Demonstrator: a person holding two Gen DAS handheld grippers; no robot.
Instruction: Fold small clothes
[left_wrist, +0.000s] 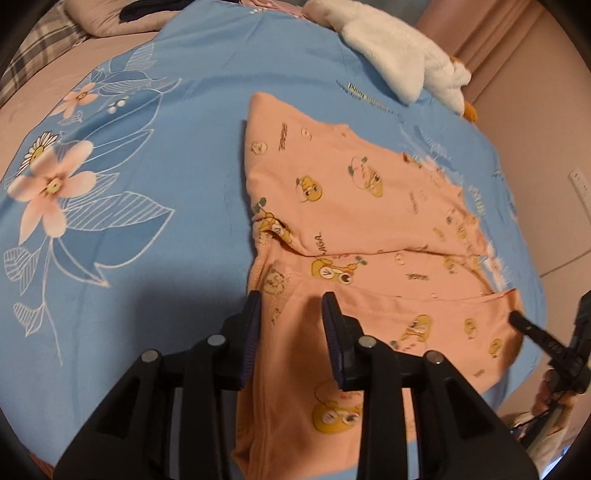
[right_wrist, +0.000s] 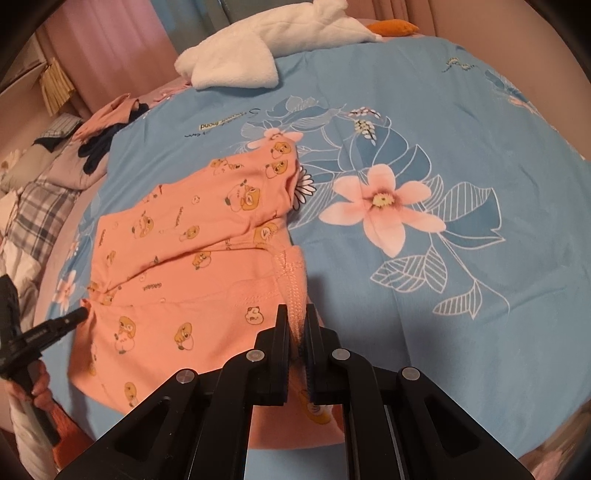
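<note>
**Peach baby garment half-folded on the blue bedspread**

The small peach garment (left_wrist: 354, 206) with yellow cartoon prints lay on the blue floral bedspread (left_wrist: 155, 110), partly doubled over so that one layer overlapped another across its middle. The left gripper (left_wrist: 291, 314) hovered over the garment's near edge with its jaws standing apart; peach cloth showed between the fingers, but they were not pressed onto it. In the right wrist view, the right gripper (right_wrist: 297, 325) had its two fingers drawn close together, pinching a ribbed hem of the garment (right_wrist: 184, 251), which rose in a narrow strip between the pads. The other tool's dark tip (right_wrist: 70, 319) touched the garment's far corner in that same view. A white plush toy (right_wrist: 258, 48) with an orange part rested at the far end of the bedspread, well apart from the garment. A plaid quilt (right_wrist: 33, 210) lay beside the bedspread.
</note>
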